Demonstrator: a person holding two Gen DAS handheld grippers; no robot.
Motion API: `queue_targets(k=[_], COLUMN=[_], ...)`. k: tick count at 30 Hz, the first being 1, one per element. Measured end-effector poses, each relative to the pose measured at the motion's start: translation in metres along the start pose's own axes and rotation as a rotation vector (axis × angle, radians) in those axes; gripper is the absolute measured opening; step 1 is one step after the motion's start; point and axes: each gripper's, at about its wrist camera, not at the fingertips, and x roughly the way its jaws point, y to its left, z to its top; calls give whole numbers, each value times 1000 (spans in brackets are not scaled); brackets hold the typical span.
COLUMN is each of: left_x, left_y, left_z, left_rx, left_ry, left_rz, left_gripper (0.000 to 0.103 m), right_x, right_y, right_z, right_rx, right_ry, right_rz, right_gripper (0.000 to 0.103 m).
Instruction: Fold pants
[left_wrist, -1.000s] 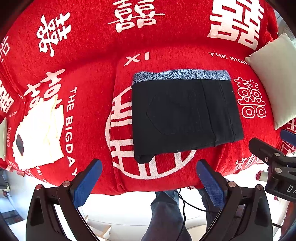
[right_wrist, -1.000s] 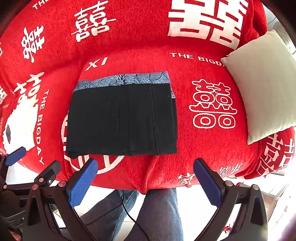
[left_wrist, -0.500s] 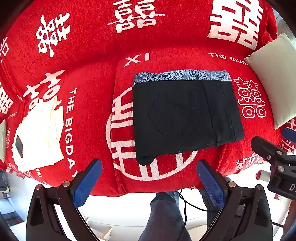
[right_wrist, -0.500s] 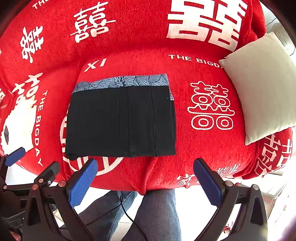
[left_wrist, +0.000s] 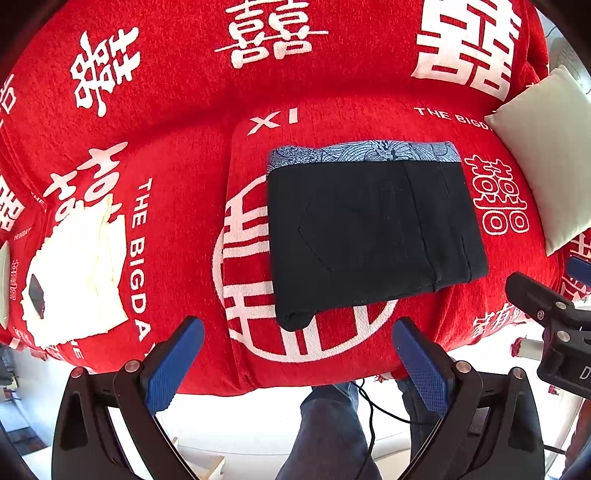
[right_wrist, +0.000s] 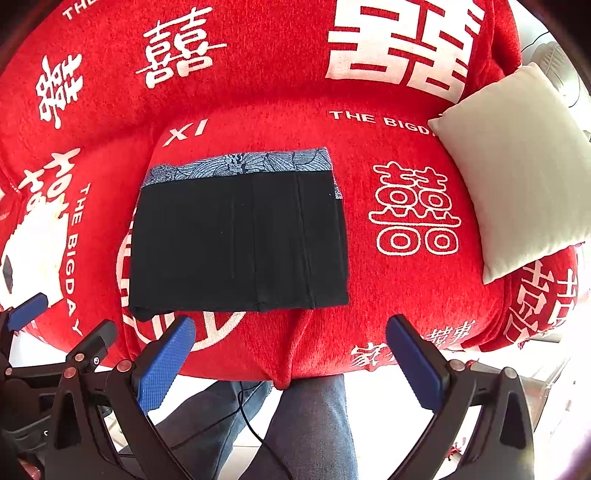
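both grippers, left gripper (left_wrist: 297, 363) and right gripper (right_wrist: 290, 363), hang spread wide and empty, off the near edge of the seat, drawn slightly further back than a second ago. the pants (left_wrist: 373, 236) lie untouched as a compact folded rectangle on the red cover (left_wrist: 177, 155), long axis left-right, patterned waistband lining away; folding looks finished. a pale cushion (right_wrist: 517, 166) sits well right.

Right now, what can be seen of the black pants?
The black pants lie folded into a flat, compact rectangle on the red sofa cover. The fabric looks like dark denim, with a back pocket and seams visible. A blue patterned cloth strip shows along the far edge. Both tongs are open, touching nothing.
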Motion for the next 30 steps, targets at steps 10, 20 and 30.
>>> queue_targets(k=[10, 20, 30], left_x=[2, 1, 7], left_y=[3, -2, -10], left_z=[1, 8, 9], left_rx=[-6, -2, -51], left_ry=[-6, -25, -23], left_rz=[-9, -17, -8], left_gripper=[102, 102, 102], right_x=[0, 3, 16], right_y=[-1, -1, -6], right_z=[1, 11, 21], right_rx=[14, 0, -46], right_ry=[1, 0, 26], right_rz=[-22, -17, 12], right_gripper=[103, 103, 103])
